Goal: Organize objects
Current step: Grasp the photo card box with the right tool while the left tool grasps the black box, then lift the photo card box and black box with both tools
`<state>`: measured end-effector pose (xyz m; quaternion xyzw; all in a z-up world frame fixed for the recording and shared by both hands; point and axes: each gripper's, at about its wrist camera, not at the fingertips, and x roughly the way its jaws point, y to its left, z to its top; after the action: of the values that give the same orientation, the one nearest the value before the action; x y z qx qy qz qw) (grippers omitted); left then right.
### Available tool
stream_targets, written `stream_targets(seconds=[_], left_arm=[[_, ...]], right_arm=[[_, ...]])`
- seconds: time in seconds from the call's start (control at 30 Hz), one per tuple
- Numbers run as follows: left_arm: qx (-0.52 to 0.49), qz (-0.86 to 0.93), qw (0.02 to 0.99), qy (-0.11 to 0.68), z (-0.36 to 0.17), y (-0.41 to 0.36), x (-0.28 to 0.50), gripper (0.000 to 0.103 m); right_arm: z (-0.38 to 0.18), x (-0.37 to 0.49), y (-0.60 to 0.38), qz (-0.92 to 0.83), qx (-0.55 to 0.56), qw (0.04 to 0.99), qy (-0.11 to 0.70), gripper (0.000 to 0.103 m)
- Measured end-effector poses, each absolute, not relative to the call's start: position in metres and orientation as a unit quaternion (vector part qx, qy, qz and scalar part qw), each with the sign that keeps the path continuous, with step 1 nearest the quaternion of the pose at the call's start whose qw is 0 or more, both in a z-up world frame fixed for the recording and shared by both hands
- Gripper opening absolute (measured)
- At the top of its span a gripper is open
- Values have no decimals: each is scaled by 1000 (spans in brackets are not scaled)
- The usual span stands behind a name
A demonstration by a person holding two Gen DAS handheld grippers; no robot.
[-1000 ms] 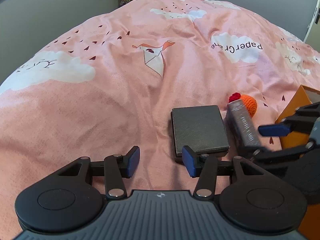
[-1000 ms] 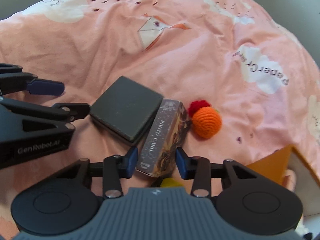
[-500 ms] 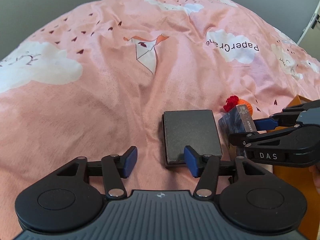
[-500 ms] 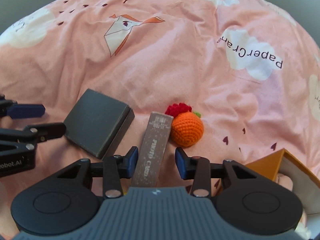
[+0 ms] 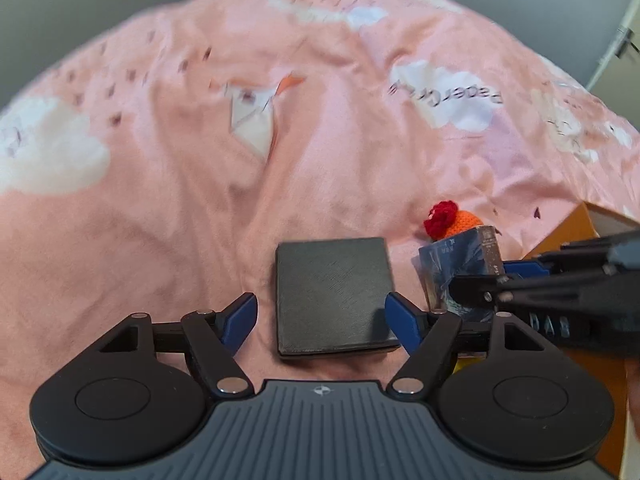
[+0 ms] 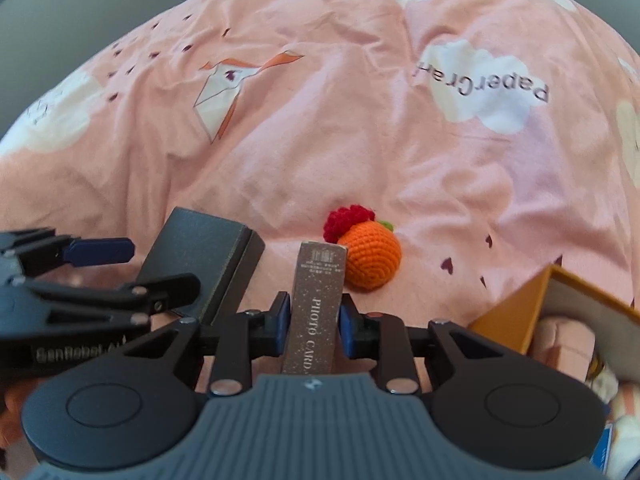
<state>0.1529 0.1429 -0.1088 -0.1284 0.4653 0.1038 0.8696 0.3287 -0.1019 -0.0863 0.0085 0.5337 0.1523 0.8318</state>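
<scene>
right gripper (image 6: 312, 326) closed onto photo card box (image 6: 316, 312), left gripper (image 5: 320, 318) opened wide

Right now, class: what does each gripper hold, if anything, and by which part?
The right gripper clamps the photo card box across its long sides, near its near end. The left gripper, jaws just opened, holds nothing; the black box lies between them.

"PHOTO CARD" runs along the brown box (image 6: 316, 308); "PaperCra" is printed on the pink bedspread (image 6: 400, 152).

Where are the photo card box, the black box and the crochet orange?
Photo card box (image 6: 316, 320), right wrist view, lettered face.
Black box (image 5: 332, 288), left wrist view, top face.
Crochet orange (image 6: 372, 258), right wrist view, orange body.
</scene>
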Motion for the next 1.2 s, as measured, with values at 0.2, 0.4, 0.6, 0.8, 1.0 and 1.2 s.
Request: stream_targets(seconds=[0.2, 0.4, 0.6, 0.8, 1.0, 1.2], left_arm=[[-44, 56, 876, 477, -115, 112, 154, 82], [21, 75, 869, 489, -130, 95, 167, 86], [83, 103, 857, 497, -147, 82, 175, 88], [69, 98, 873, 473, -128, 86, 162, 60], [44, 113, 886, 448, -101, 100, 139, 42], [-50, 104, 902, 417, -68, 128, 119, 40]], right_arm=[[-81, 320, -115, 149, 48, 840, 519, 25], [-77, 307, -115, 144, 48, 853, 500, 24], [-74, 299, -117, 146, 53, 860, 486, 24], [-68, 291, -121, 157, 63, 862, 478, 24], [-64, 285, -124, 164, 64, 863, 474, 24], [-49, 274, -129, 188, 93, 858, 468, 24]])
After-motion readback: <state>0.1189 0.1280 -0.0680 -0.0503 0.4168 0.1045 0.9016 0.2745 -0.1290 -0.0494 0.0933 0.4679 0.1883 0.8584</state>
